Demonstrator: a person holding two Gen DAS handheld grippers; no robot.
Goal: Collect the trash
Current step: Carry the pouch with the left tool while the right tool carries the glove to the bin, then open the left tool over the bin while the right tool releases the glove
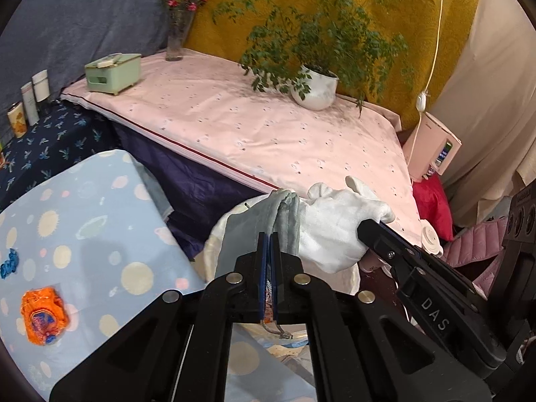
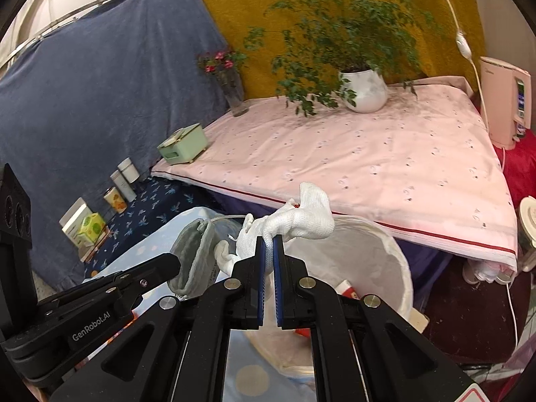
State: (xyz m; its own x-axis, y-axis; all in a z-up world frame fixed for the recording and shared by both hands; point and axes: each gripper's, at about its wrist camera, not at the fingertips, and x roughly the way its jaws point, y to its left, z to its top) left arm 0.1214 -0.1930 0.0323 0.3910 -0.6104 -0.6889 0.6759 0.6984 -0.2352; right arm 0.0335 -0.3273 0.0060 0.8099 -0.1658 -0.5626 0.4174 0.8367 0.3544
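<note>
My left gripper is shut on a grey sock-like cloth and holds it over the white trash bin. My right gripper is shut on a white glove and holds it above the same bin, whose inside holds a red and white wrapper. The glove and the right gripper's fingers show in the left view, beside the grey cloth; the grey cloth shows in the right view. An orange crumpled wrapper lies on the light blue spotted cloth.
A pink-covered table stands behind the bin with a potted plant, a green box and a flower vase. Bottles and cans stand on a dark blue cloth at left. A pink appliance stands at right.
</note>
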